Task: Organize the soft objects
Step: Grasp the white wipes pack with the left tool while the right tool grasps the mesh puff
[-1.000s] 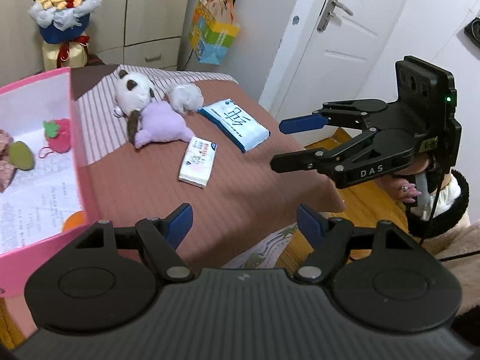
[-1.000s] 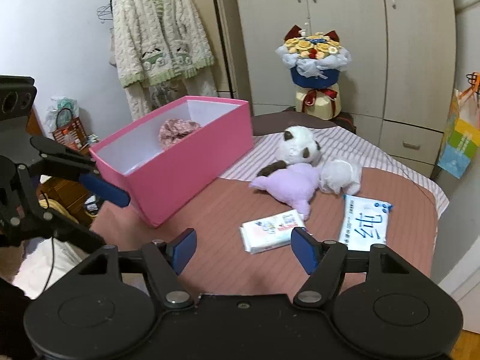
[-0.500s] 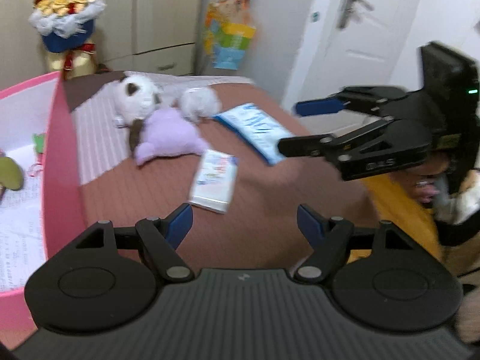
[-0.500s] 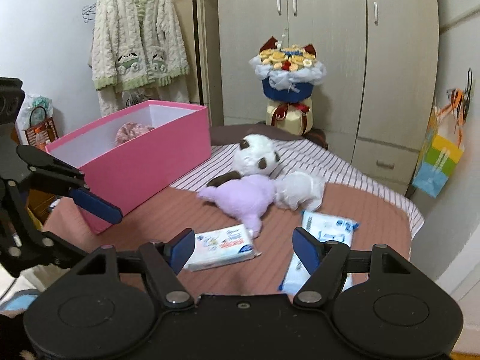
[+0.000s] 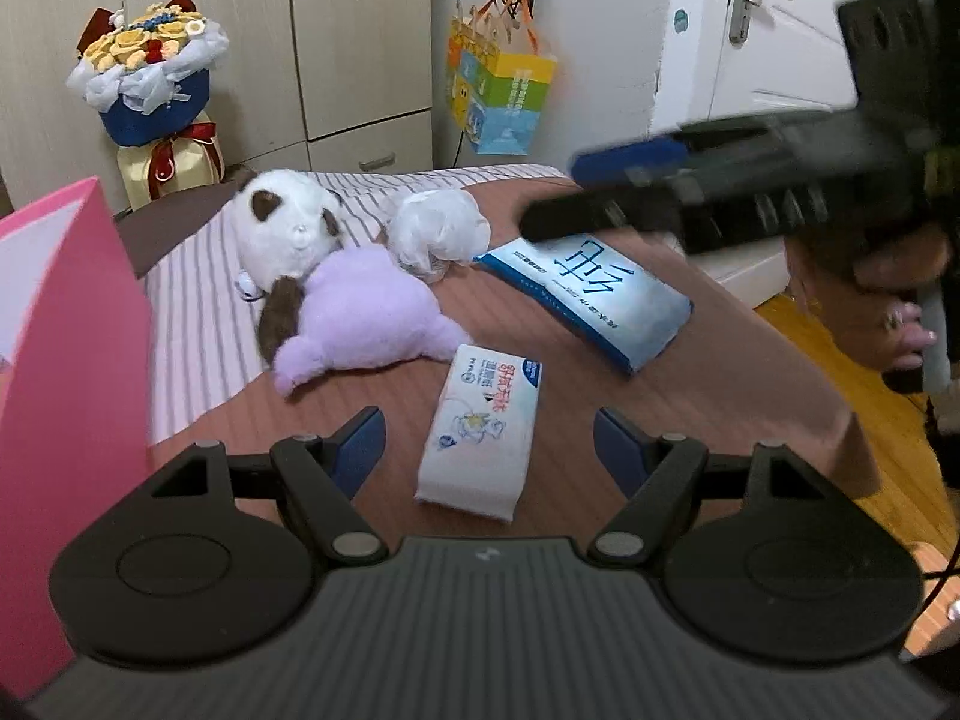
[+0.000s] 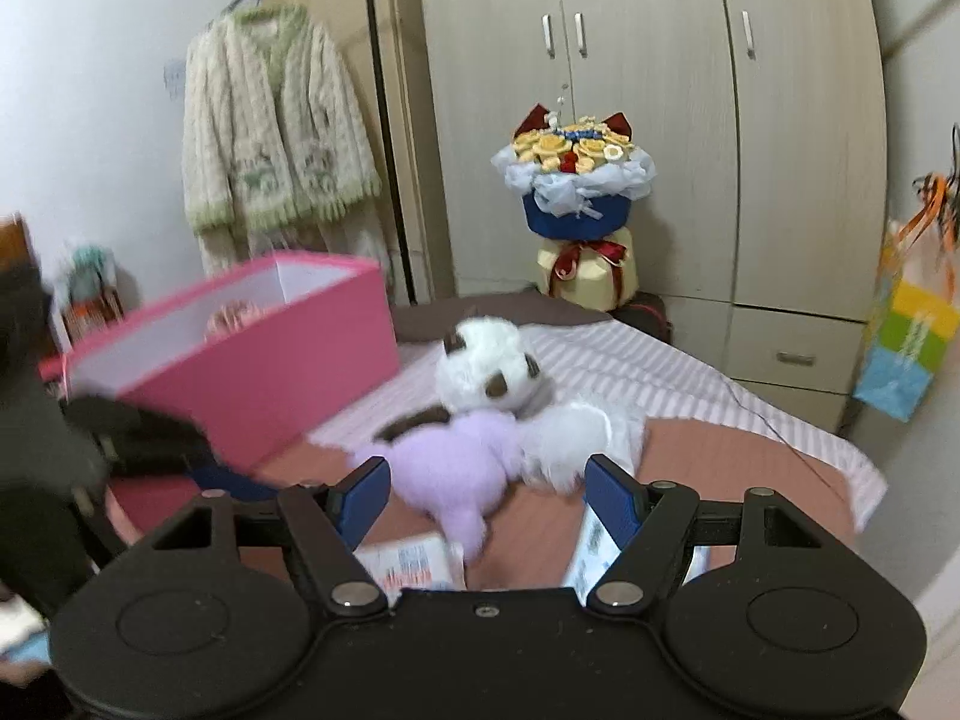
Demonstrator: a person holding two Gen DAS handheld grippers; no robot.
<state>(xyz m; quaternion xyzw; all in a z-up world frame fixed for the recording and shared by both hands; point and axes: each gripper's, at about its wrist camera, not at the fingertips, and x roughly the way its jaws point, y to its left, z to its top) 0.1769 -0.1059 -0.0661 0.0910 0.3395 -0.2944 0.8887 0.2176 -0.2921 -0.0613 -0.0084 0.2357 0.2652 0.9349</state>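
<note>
On the brown bed cover lie a purple plush (image 5: 366,312) (image 6: 456,462), a white and brown panda plush (image 5: 288,228) (image 6: 486,363) and a small white plush (image 5: 438,231) (image 6: 570,435), all touching. A white tissue pack (image 5: 480,432) (image 6: 405,561) lies just ahead of my open left gripper (image 5: 486,450), between the lines of its fingers but clear of the pads. A blue tissue pack (image 5: 591,294) sits further right. My open right gripper (image 6: 483,501) hovers over the near packs, facing the plush pile, empty. It also shows, blurred, in the left wrist view, as the right gripper (image 5: 630,180).
An open pink box (image 5: 66,372) (image 6: 252,354) stands at the left of the bed with a few small items inside. A flower bouquet (image 6: 573,180), wardrobe, hanging cardigan (image 6: 270,138) and coloured bag (image 5: 498,96) line the walls. The bed's edge drops to a wooden floor (image 5: 864,378) at the right.
Both grippers have come forward and lower over the bed; the plush pile and tissue packs loom larger. The white pack now sits right in front of the left fingers. Both stay open.
</note>
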